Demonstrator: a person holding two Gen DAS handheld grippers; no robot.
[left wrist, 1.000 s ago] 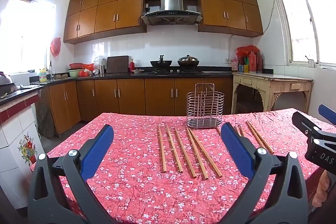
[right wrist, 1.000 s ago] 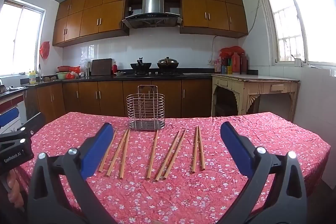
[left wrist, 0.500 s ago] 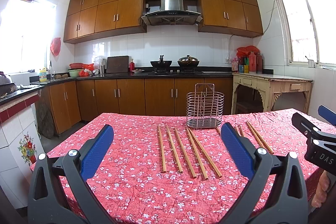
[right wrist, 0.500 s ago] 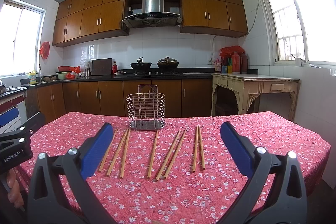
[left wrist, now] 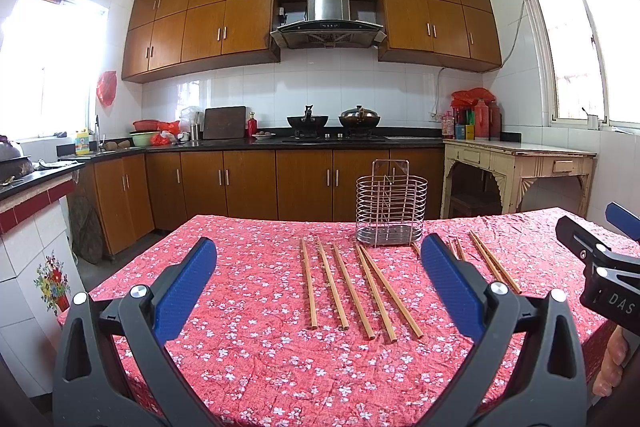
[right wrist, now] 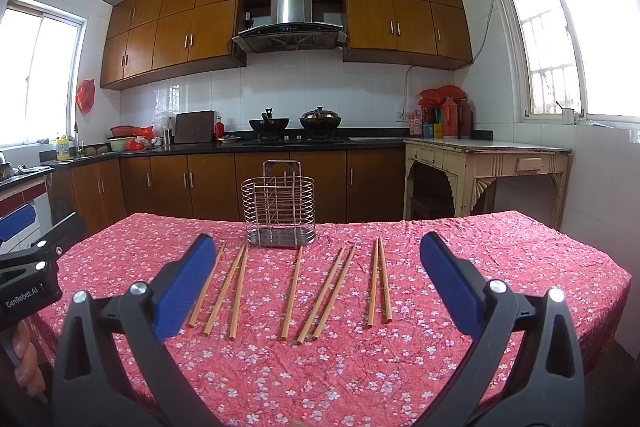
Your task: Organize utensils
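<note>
Several wooden chopsticks (left wrist: 352,287) lie side by side on the red floral tablecloth (left wrist: 260,355); they also show in the right wrist view (right wrist: 294,291). A wire utensil holder (left wrist: 391,213) stands upright and empty behind them, also in the right wrist view (right wrist: 279,215). My left gripper (left wrist: 318,267) is open and empty, held above the table short of the chopsticks. My right gripper (right wrist: 314,263) is open and empty too, at the same distance. Each gripper shows at the edge of the other's view.
The table's far edge runs just behind the holder. Beyond it stand wooden kitchen cabinets (left wrist: 256,183), a stove with two pots (left wrist: 334,121), and a cream side table (left wrist: 516,167) on the right. The tablecloth (right wrist: 500,251) stretches to the right.
</note>
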